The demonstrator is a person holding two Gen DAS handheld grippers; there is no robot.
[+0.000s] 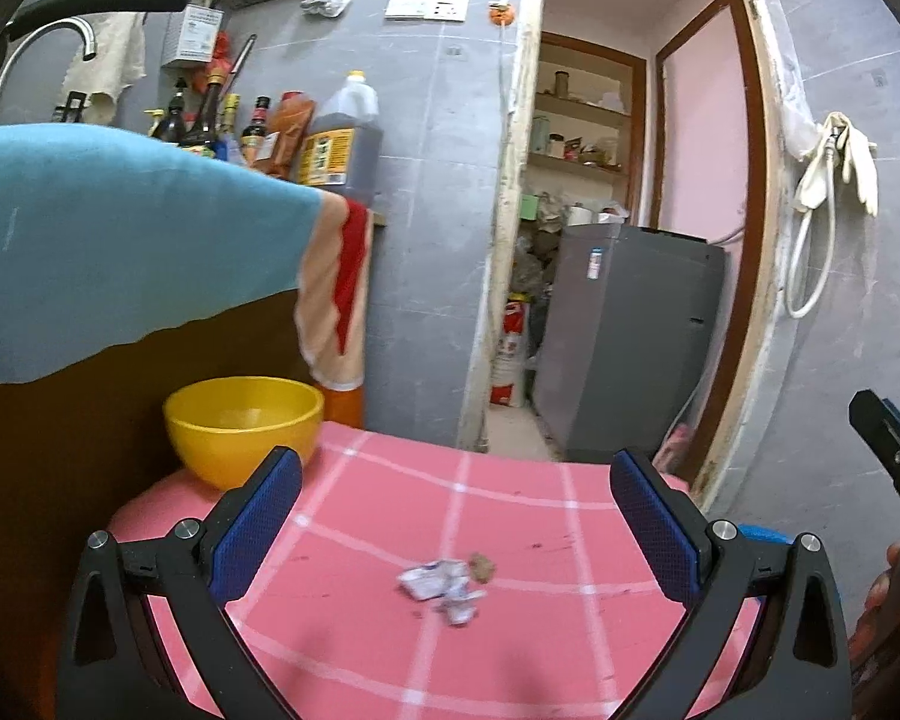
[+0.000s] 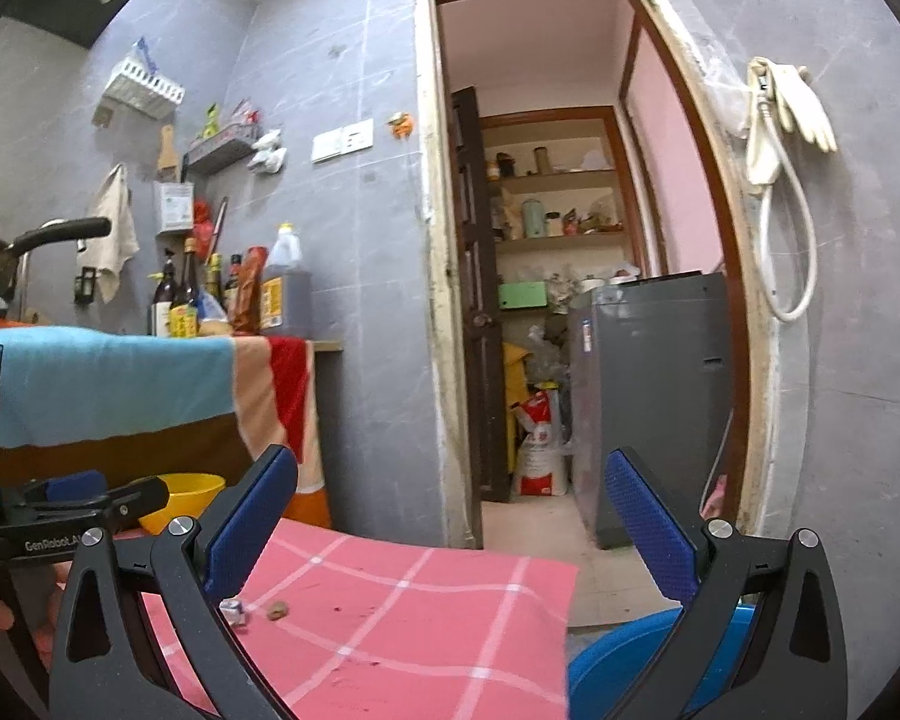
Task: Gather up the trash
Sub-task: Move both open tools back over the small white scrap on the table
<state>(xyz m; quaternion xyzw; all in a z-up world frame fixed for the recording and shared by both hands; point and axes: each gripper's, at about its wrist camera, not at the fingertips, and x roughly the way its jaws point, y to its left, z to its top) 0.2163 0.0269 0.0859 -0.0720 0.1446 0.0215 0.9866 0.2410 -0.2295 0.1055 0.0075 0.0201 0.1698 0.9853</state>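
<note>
A crumpled white wrapper (image 1: pixel 441 591) lies on the pink checked tablecloth (image 1: pixel 510 516), with a small brown scrap (image 1: pixel 482 567) touching its right side. My left gripper (image 1: pixel 456 480) hangs above them, open, nothing between its blue pads. The yellow bowl (image 1: pixel 243 426) stands at the table's far left corner. In the right wrist view the wrapper (image 2: pixel 235 611) and brown scrap (image 2: pixel 278 610) lie low left, partly hidden behind my finger. My right gripper (image 2: pixel 450 486) is open and empty, off to the right of the trash. The left gripper (image 2: pixel 90 504) shows at the left edge.
A counter draped with a blue, peach and red towel (image 1: pixel 120 252) carries bottles and a big oil jug (image 1: pixel 339 144). Behind the table a doorway leads to a grey appliance (image 1: pixel 624 342) and shelves. A blue round object (image 2: pixel 642 660) sits right of the table.
</note>
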